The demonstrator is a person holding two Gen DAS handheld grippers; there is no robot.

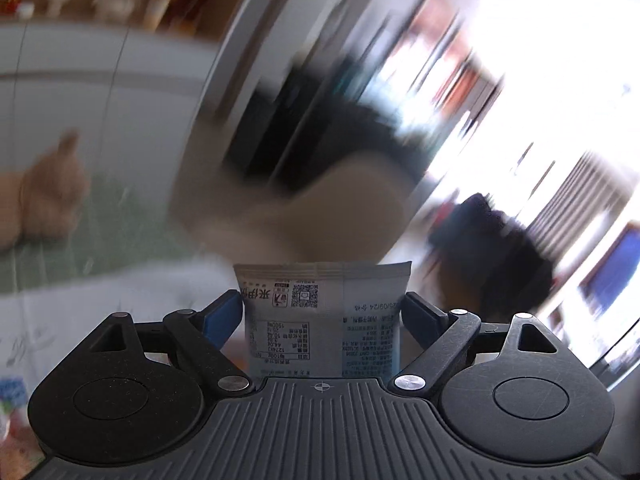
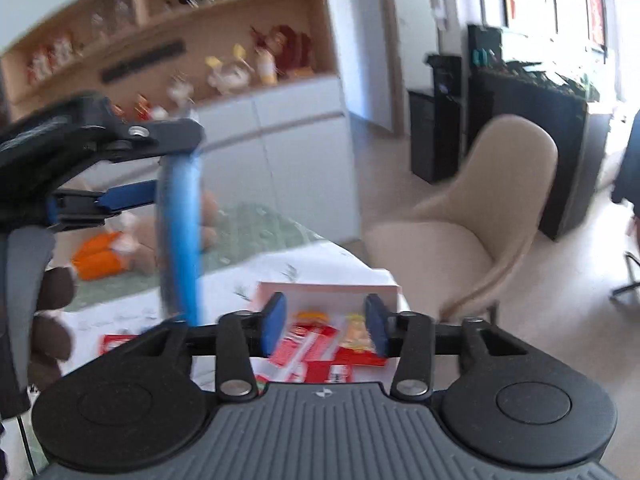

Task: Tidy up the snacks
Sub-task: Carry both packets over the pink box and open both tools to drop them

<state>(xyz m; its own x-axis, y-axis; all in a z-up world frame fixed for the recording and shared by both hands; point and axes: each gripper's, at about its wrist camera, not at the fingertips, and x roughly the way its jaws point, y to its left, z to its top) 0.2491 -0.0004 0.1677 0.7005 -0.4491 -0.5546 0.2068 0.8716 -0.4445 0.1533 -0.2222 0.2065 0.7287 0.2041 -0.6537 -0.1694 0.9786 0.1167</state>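
Left tongs (image 1: pixel 322 312) pinching a flat blue-and-grey foil snack packet (image 1: pixel 322 320), held up in the air, long axis upright, printed back toward the camera. Right tongs (image 2: pixel 324 326) spread and holding nothing, poised just above the pink-white cardboard box (image 2: pixel 328 292) near the bench (image 2: pixel 120 316) corner. Inside the box, glossy red and yellow sachets (image 2: pixel 320 344) lying flat. Seen from the right wrist, packet up and left of the box, edge-on, so probably a lowering across toward the box next. Beige chair (image 2: pixel 472 216) beyond the box.
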